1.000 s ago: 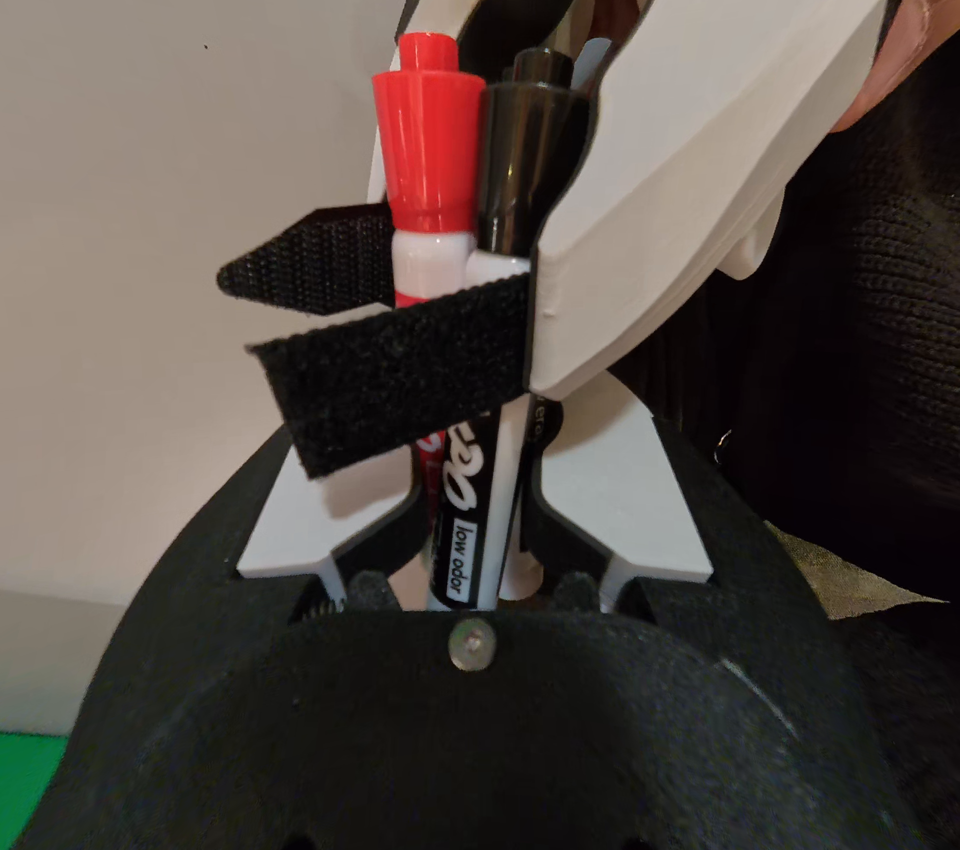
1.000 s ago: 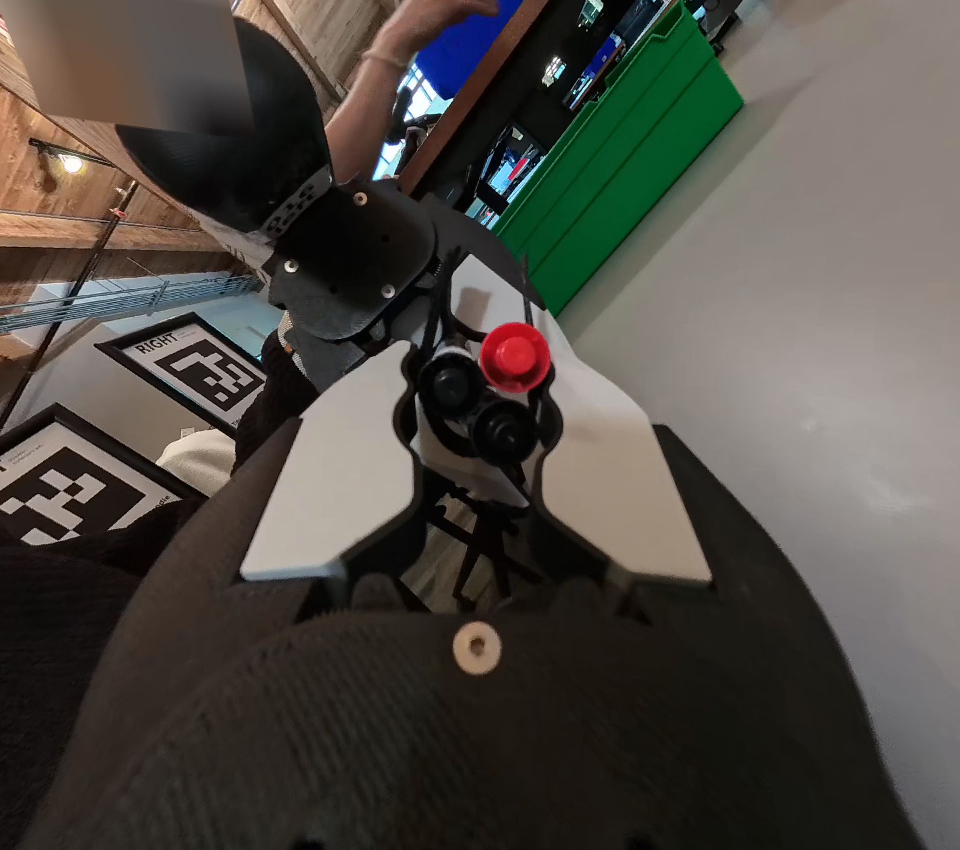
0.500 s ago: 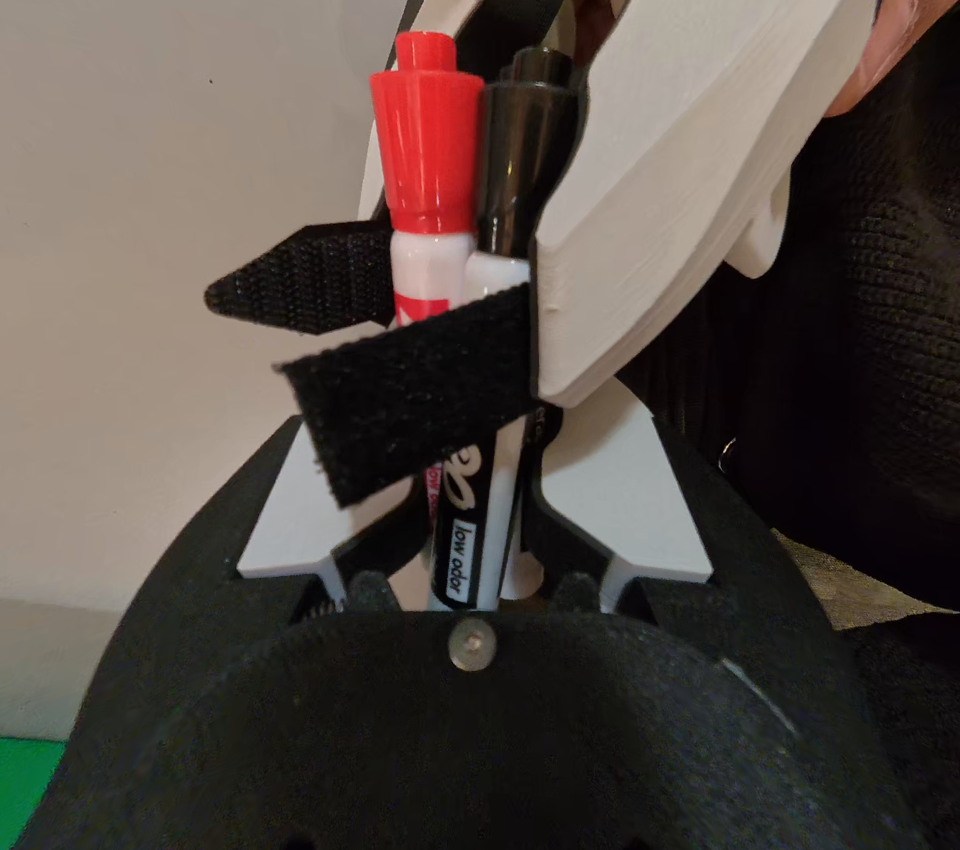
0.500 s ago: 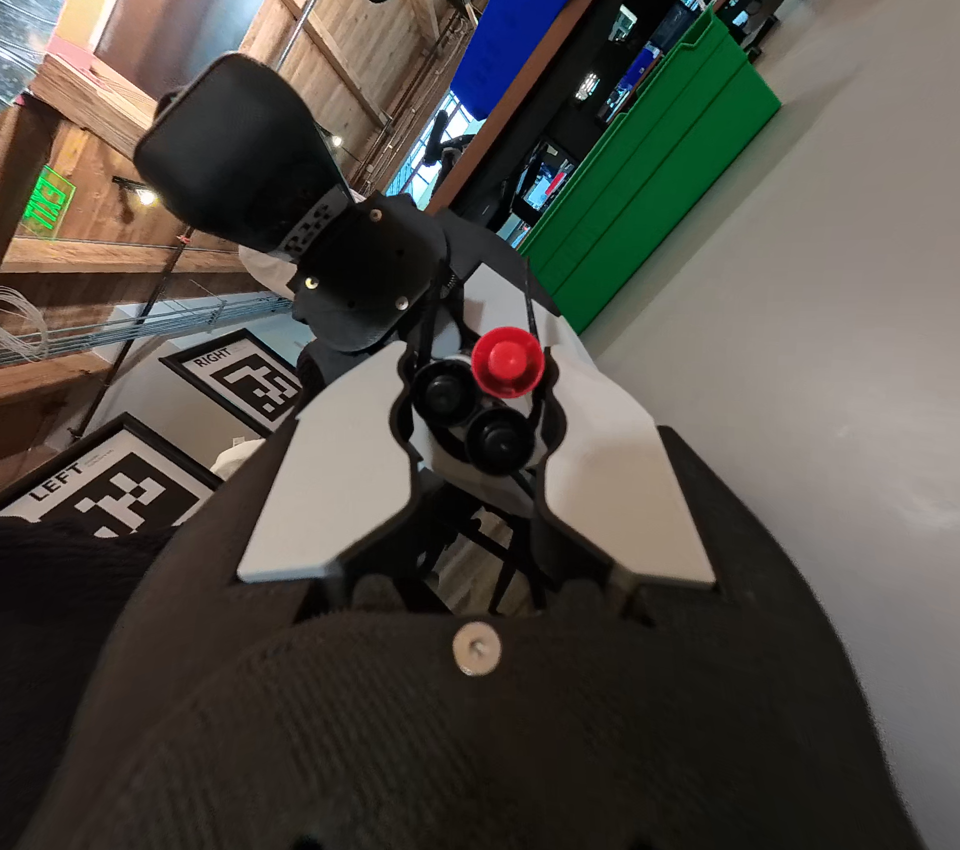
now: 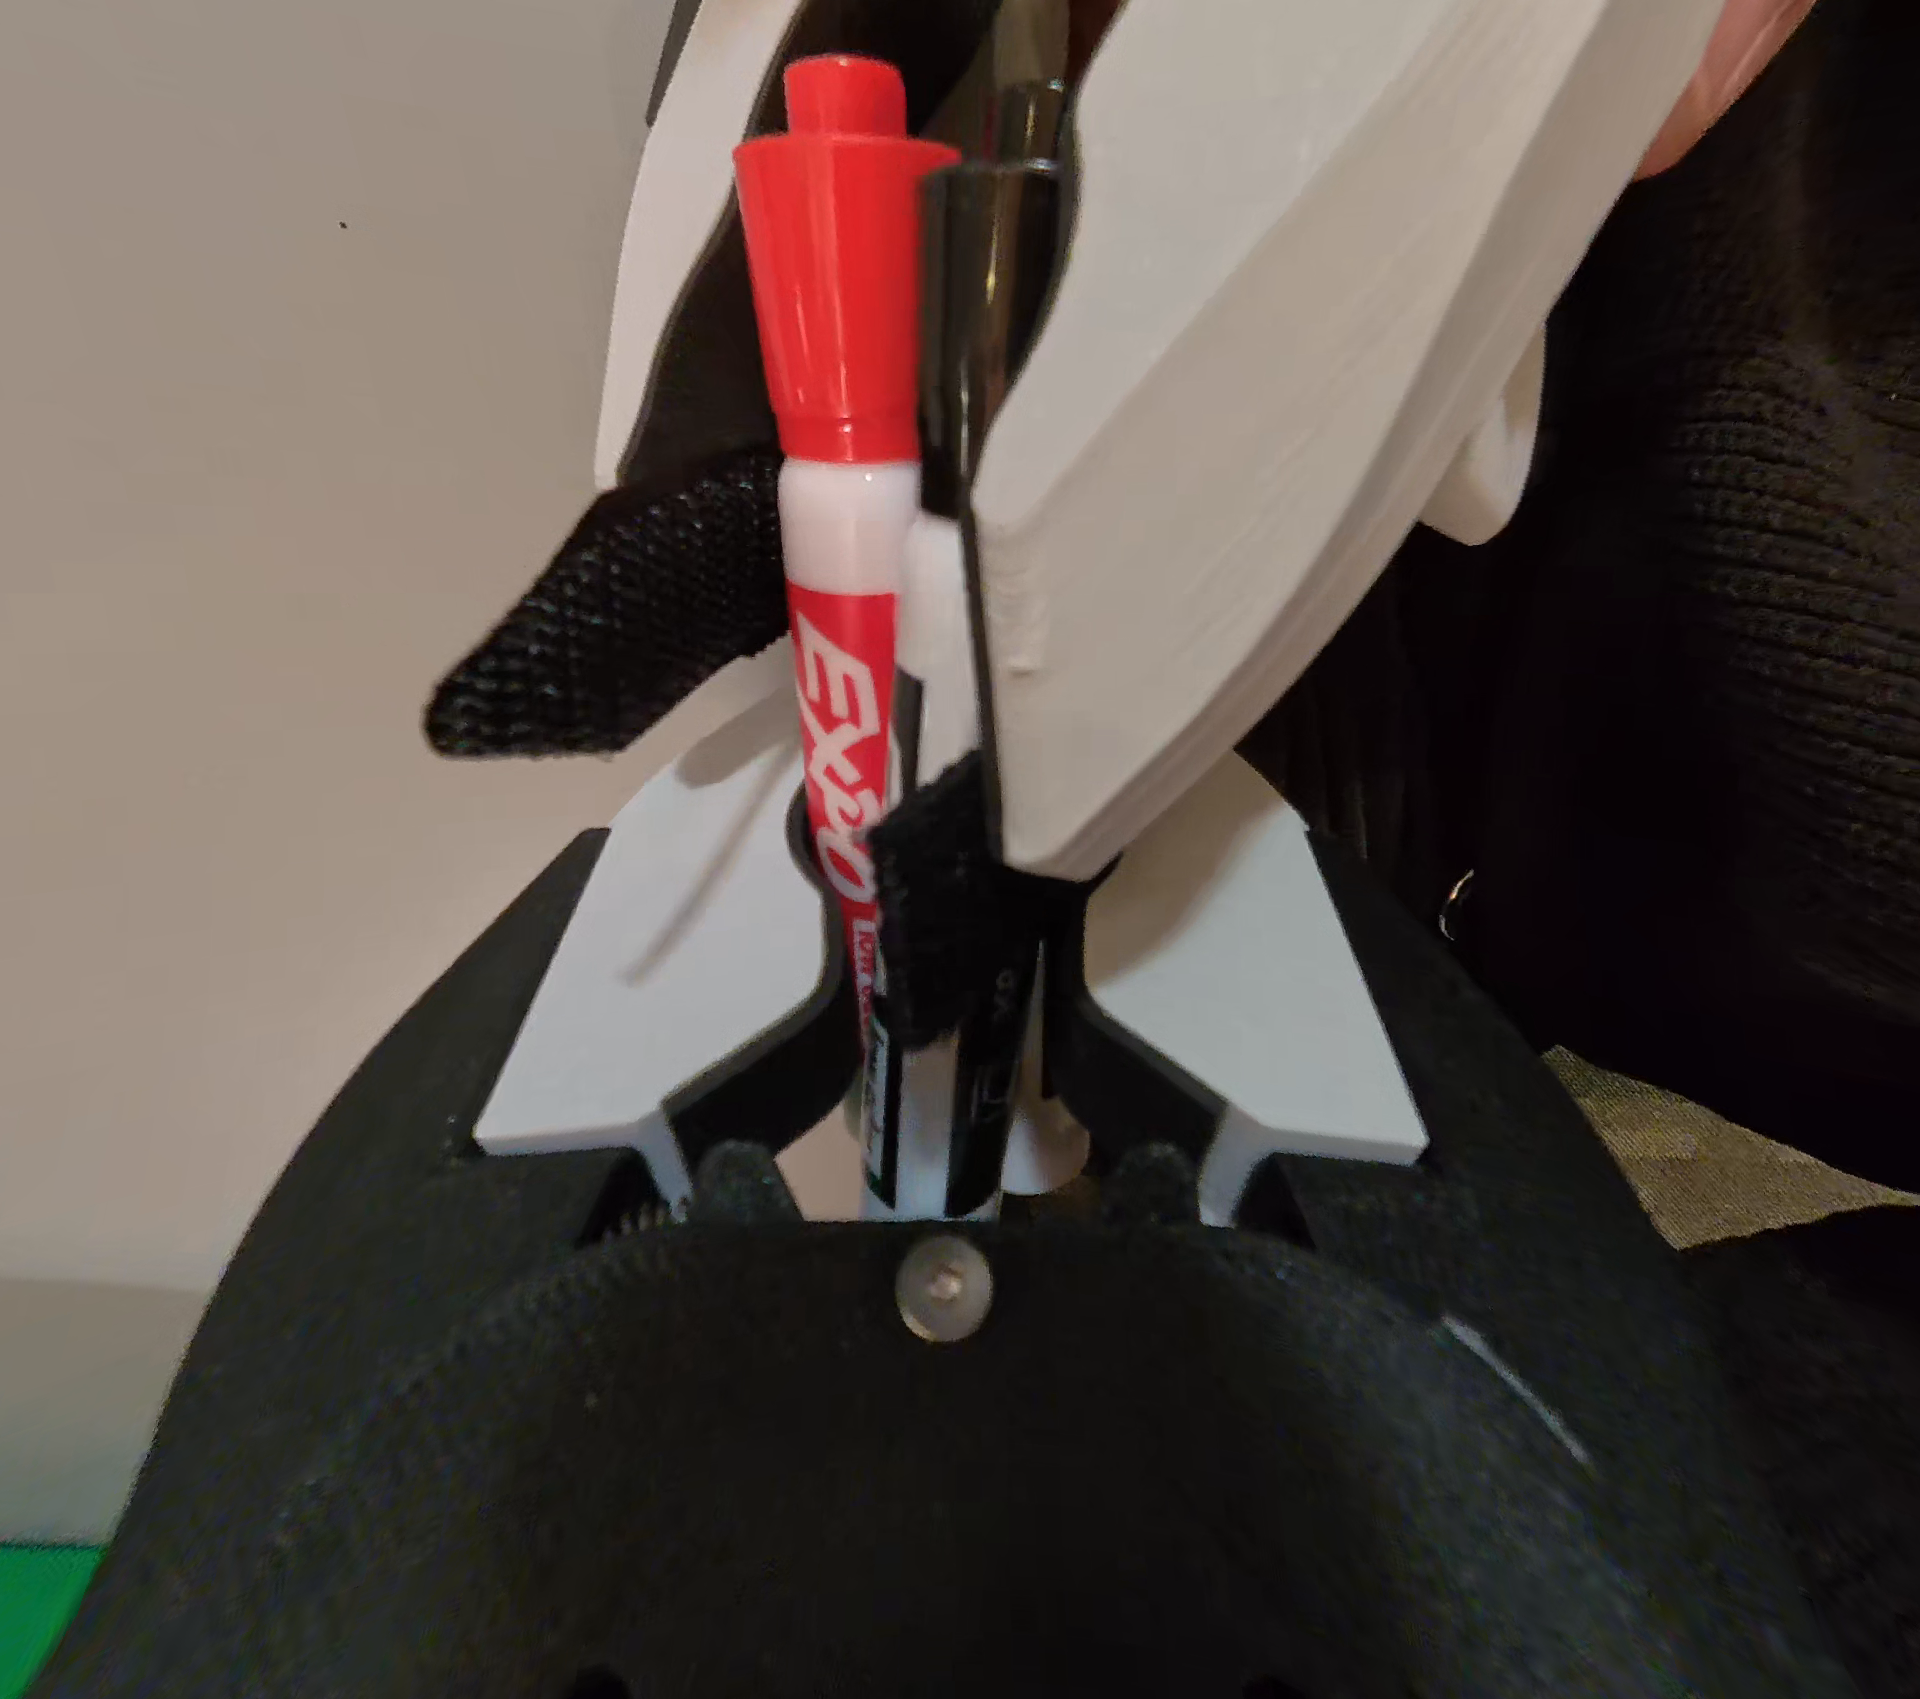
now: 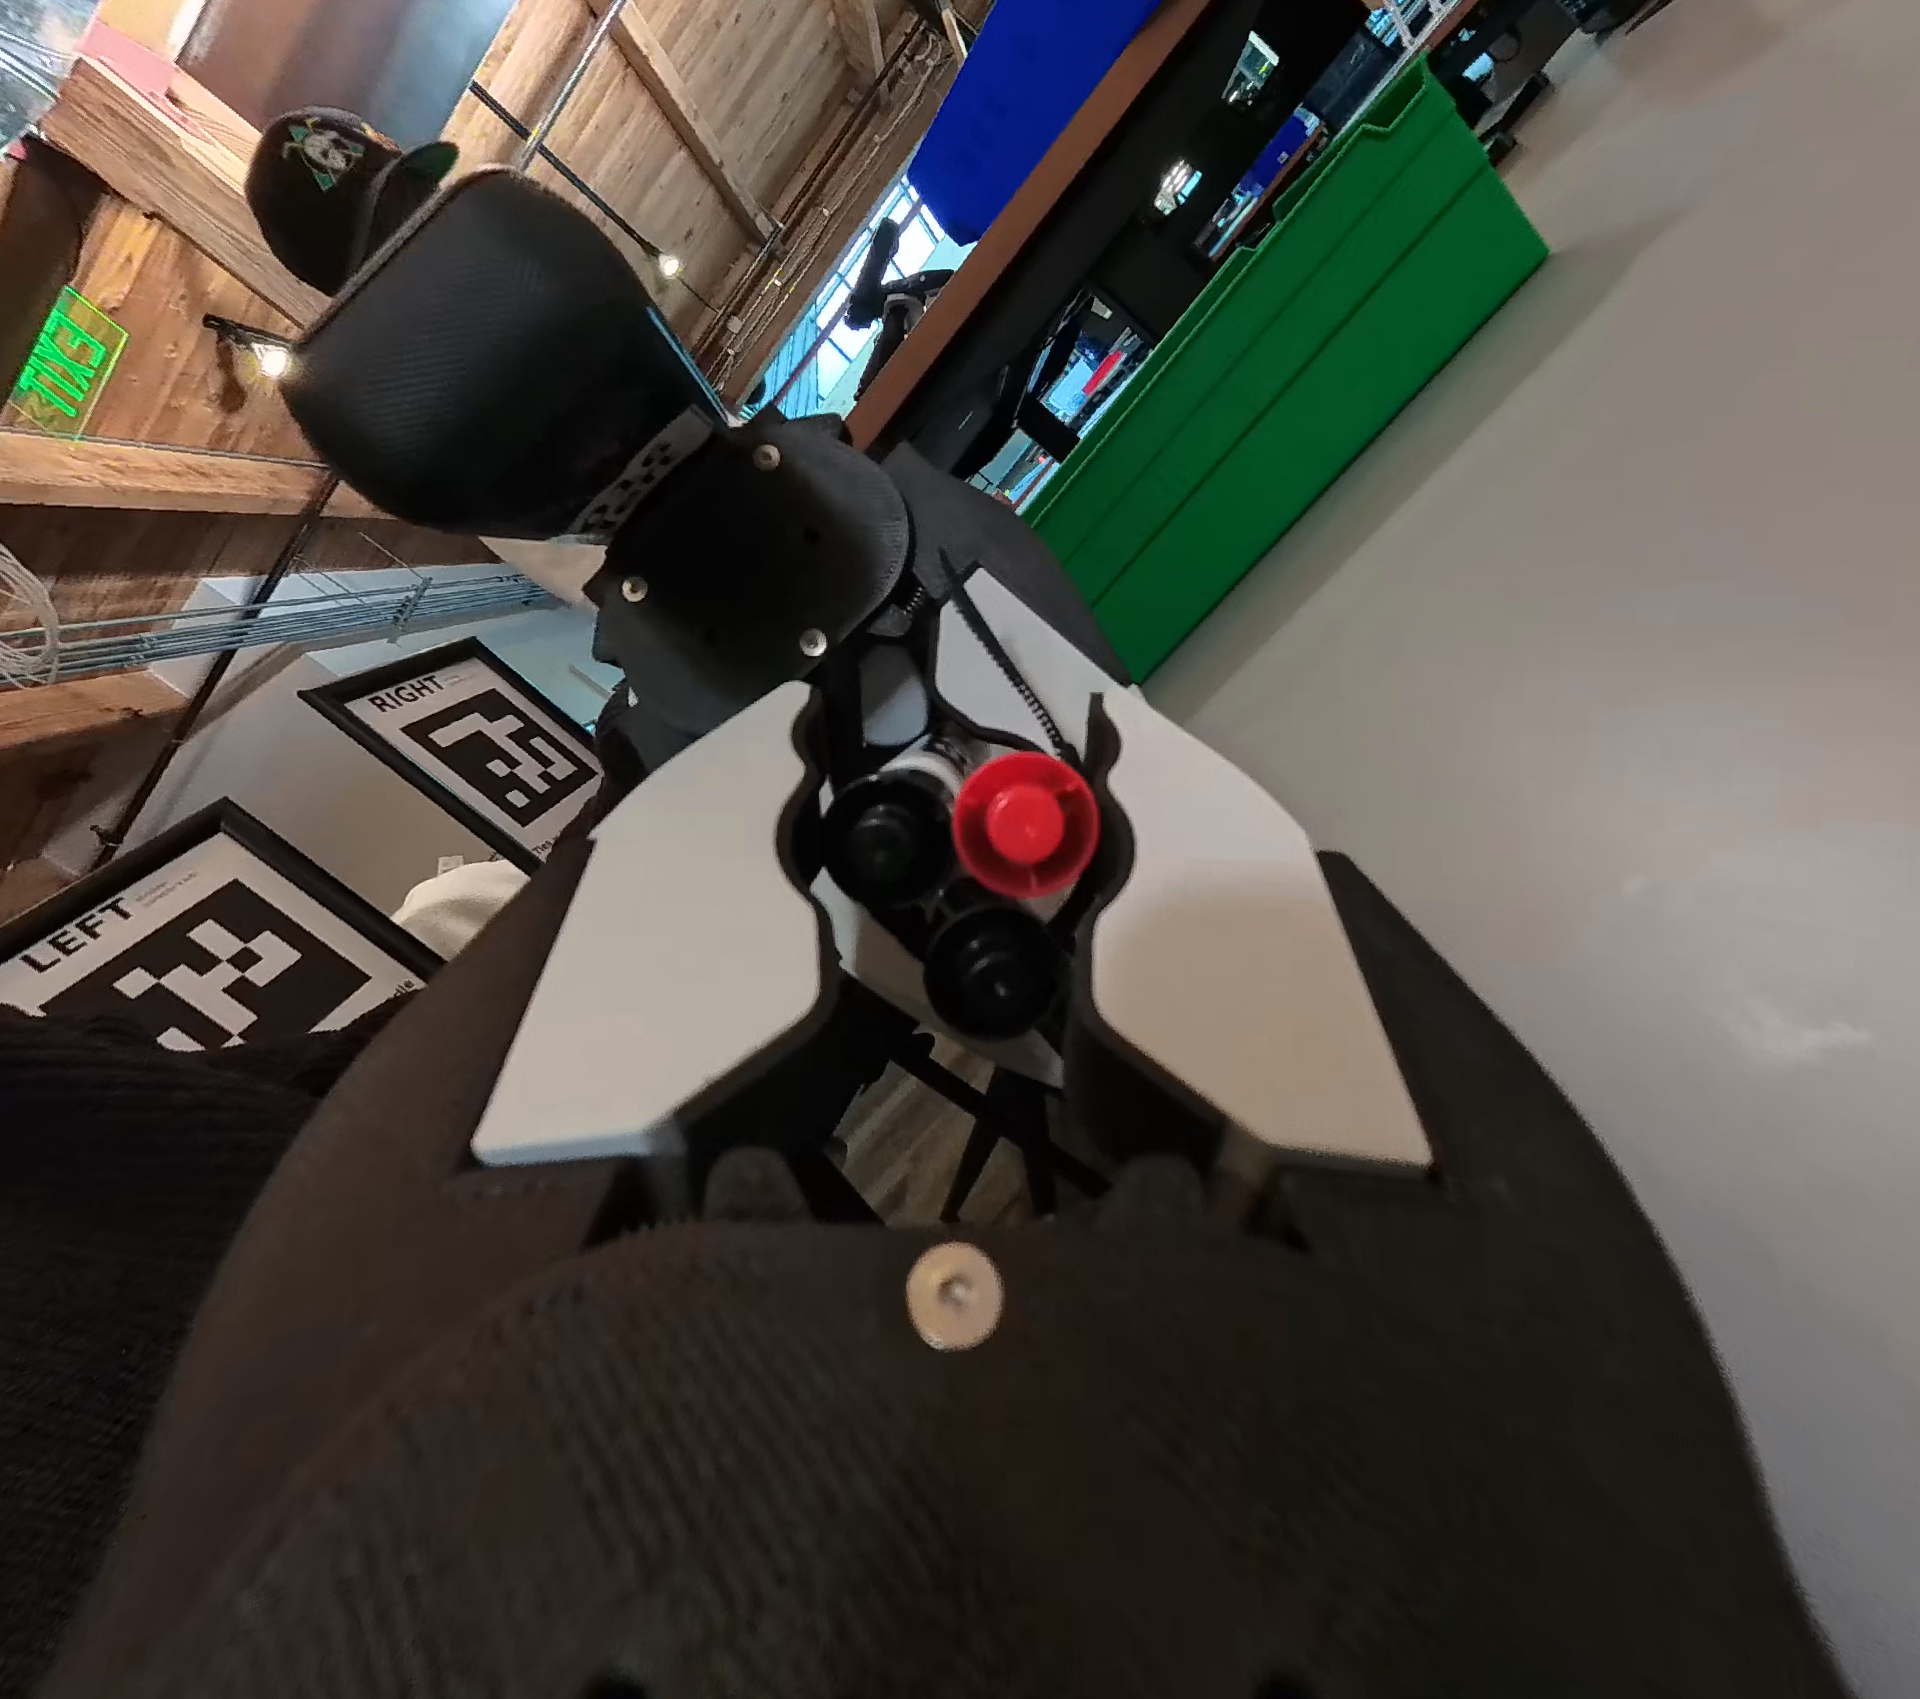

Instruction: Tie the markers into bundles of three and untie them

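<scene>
Three markers stand bunched together: a red one (image 5: pixel 842 423) and two black ones (image 5: pixel 977 319). Their caps show end-on in the right wrist view: red (image 6: pixel 1023 823), black (image 6: pixel 883 839) and black (image 6: pixel 987 969). My left gripper (image 5: pixel 925 870) is shut on the lower barrels. My right gripper (image 6: pixel 961 714) is shut around the bundle near the caps, and its white fingers (image 5: pixel 1247 299) come in from the upper right. A black hook-and-loop strap (image 5: pixel 603 610) sticks out left from under them. A short piece (image 5: pixel 935 911) lies pinned at the near finger's edge.
A person's black sleeve (image 5: pixel 1662 610) is close on the right. A white tabletop (image 6: pixel 1558 714) stretches away, with stacked green bins (image 6: pixel 1299 402) at its far side. Two framed black-and-white tag boards (image 6: pixel 488 745) (image 6: pixel 208 953) lean at the left. Left tips to right tips: about 8 centimetres.
The strap's loose front end, which lay across the markers, has been drawn down and right under the right finger. The right gripper has come closer over the bundle and rolled.
</scene>
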A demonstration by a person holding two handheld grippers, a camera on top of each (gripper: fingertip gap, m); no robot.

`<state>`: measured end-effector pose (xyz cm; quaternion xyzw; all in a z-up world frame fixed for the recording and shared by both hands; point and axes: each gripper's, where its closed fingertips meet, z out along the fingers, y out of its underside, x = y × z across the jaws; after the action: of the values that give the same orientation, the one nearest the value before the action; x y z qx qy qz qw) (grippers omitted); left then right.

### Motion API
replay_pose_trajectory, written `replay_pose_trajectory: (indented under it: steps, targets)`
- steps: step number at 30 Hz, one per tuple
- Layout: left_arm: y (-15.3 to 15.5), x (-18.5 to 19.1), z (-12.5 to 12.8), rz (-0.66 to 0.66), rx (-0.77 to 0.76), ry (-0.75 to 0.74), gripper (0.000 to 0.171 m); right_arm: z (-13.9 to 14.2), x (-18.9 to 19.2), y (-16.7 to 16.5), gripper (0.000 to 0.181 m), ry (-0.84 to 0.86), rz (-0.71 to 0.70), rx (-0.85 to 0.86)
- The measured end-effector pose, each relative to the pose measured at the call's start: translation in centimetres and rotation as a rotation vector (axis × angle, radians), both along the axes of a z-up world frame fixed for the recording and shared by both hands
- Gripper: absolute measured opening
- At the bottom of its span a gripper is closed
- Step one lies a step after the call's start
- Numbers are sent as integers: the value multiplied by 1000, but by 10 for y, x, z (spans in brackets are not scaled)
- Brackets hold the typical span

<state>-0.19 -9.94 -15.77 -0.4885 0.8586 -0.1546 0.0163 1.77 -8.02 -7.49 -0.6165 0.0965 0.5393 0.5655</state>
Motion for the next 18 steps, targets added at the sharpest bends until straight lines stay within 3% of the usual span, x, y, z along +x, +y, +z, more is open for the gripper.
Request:
replay_pose_trajectory:
  steps: [18]
  targets:
    - [0,-2,-4,3,0,25,43,-4,0,1,47,-39,27,-21]
